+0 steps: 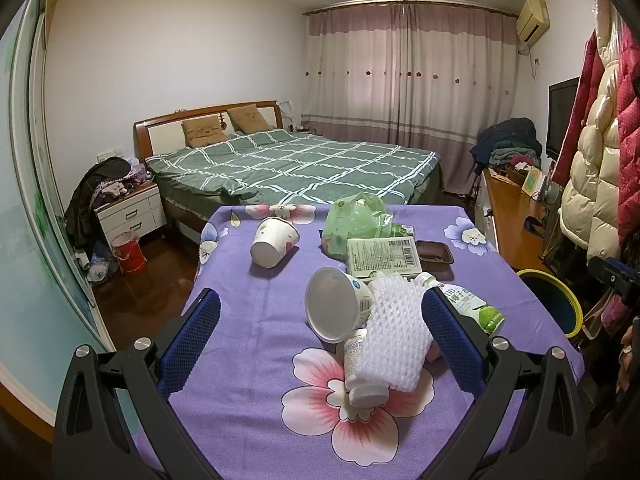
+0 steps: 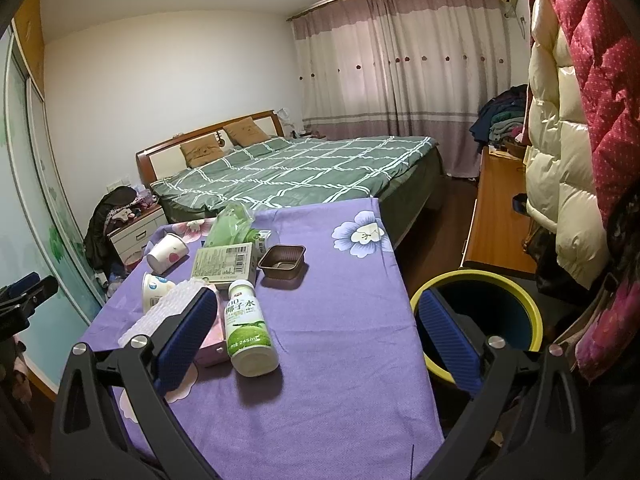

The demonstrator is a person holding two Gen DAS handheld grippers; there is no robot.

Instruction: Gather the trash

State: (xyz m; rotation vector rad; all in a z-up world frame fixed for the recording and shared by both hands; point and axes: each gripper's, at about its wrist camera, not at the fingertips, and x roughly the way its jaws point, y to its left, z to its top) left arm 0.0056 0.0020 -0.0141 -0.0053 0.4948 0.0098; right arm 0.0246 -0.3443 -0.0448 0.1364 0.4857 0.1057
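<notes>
Trash lies scattered on the bench (image 2: 340, 320), which wears a purple flowered cloth, and the bin (image 2: 476, 316) with the yellow rim stands on the floor just off the bench's right edge. Both pairs of tongs are spread wide and hold nothing. The left tongs (image 1: 320, 332) hover over the near heap: a white foam net (image 1: 394, 336) lies across a small white bottle (image 1: 362, 376), with a tipped white tub (image 1: 334, 304) touching them. The right tongs (image 2: 316, 332) hang between the bench and the bin, with the green-labelled drink bottle (image 2: 246, 328) lying on its side just left of their centre.

That drink bottle looks like the sensible first pick for the right tongs: it is closest to the bin and lies clear of the heap. Closing across its round body, not along its length, should keep it from rolling away. The foam net will probably squash and slip, so a firm pinch suits it. Farther from the bin sit a flat box (image 2: 224, 262), a brown tray (image 2: 282, 262), a paper cup (image 2: 168, 252) and a green bag (image 2: 232, 222).
</notes>
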